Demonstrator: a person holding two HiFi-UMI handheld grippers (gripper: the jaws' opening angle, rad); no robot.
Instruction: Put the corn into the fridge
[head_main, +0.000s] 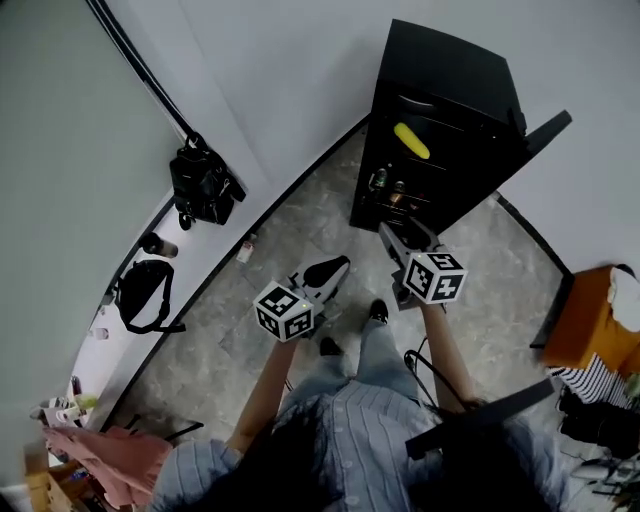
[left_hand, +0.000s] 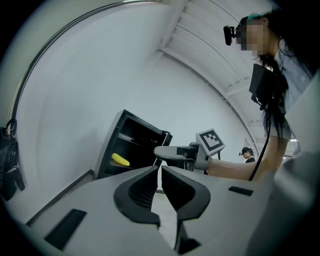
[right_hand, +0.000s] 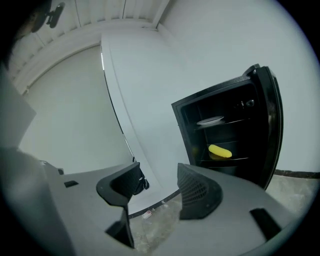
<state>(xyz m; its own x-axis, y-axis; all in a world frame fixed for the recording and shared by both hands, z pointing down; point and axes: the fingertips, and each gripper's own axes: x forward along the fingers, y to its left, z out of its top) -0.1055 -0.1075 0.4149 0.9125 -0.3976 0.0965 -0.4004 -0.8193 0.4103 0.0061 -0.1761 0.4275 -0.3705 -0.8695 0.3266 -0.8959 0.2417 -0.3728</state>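
The yellow corn (head_main: 411, 140) lies on a shelf inside the black fridge (head_main: 450, 70), whose door (head_main: 545, 130) stands open to the right. Both grippers hover in front of the fridge, well short of it, above the stone floor. My left gripper (head_main: 332, 267) is shut, with nothing between its jaws. My right gripper (head_main: 398, 233) is open and holds nothing. In the left gripper view the corn (left_hand: 120, 159) shows beyond the shut left gripper (left_hand: 160, 172), with the right gripper (left_hand: 172, 151) to its right. Past the open right gripper (right_hand: 157, 182), the right gripper view has the corn (right_hand: 220, 151) under a white plate (right_hand: 210, 120).
Bottles (head_main: 390, 186) stand on the fridge's lower shelf. A black bag (head_main: 205, 185) and a second bag (head_main: 145, 293) lie along the left wall. An orange box (head_main: 590, 320) sits at the right. The person's feet (head_main: 375, 312) are below the grippers.
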